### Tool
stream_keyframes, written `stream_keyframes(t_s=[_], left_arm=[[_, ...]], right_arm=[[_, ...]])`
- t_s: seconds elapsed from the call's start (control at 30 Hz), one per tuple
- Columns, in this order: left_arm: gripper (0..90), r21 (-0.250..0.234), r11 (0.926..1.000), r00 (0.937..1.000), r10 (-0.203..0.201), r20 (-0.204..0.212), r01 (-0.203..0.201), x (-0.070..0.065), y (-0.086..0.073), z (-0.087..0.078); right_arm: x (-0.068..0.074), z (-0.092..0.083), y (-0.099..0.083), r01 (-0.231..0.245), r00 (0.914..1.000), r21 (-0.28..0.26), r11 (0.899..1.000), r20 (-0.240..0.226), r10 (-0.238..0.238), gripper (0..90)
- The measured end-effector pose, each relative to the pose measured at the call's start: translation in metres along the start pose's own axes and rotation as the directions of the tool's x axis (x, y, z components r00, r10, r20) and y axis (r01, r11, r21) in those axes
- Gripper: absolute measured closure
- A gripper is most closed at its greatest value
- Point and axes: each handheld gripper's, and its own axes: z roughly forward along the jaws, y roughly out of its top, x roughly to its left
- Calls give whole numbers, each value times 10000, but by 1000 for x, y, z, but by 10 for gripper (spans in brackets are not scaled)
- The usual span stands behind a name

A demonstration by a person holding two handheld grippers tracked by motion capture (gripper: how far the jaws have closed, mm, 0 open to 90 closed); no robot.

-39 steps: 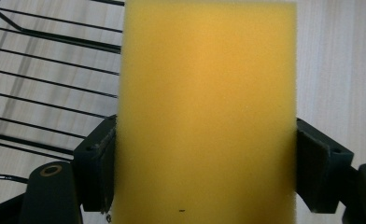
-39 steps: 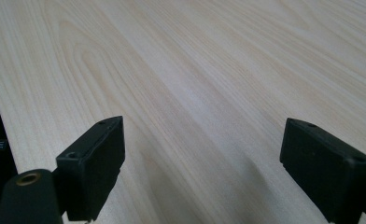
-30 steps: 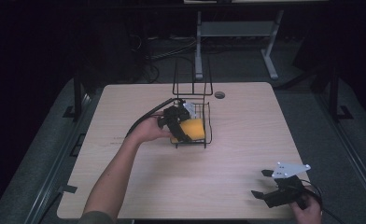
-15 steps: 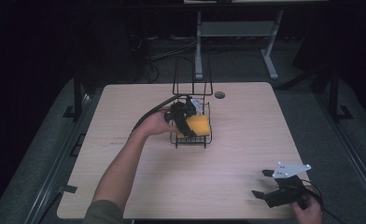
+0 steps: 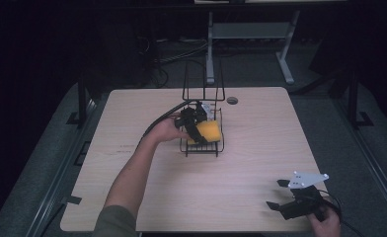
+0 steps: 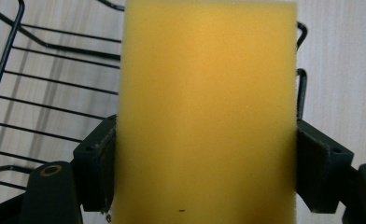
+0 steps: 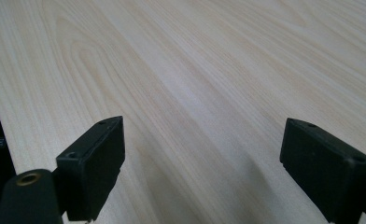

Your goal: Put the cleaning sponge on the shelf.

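Observation:
A yellow sponge [image 5: 210,131] is held over a black wire rack [image 5: 216,148] near the middle of the wooden table [image 5: 132,128]. My left gripper [image 5: 197,129] is shut on the sponge. In the left gripper view the sponge [image 6: 207,112] sits squeezed between the two black jaws, with the rack's wires [image 6: 41,93] below it. My right gripper [image 5: 276,193] rests open at the table's near right corner, with a grey plate on top. In the right gripper view the right gripper [image 7: 203,163] has bare wood between its jaws.
The rack has a tall wire back [image 5: 204,81] standing upright at its far side. A small dark round hole [image 5: 232,100] lies in the table beyond the rack. A metal stand [image 5: 251,34] is on the floor behind the table.
My left gripper has carried the sponge a little farther back and lower into the rack. The right gripper has not moved.

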Motion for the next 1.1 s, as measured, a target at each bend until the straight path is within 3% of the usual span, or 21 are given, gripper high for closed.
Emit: stream_keyframes(t_s=[0.6,0.77,1.1], left_arm=[[203,-84,9996,9992,-264,284,267,8,-6,10],[193,-93,9993,9989,-363,291,366,9,-6,9],[191,-256,9995,9996,-194,207,200,9,-5,-3]], right_arm=[[0,2,1,96,9999,90,9999,-69,-95,137],[0,2,1,97,9999,91,9999,-63,-97,137],[0,2,2,110,9999,147,9998,-57,-110,137]])
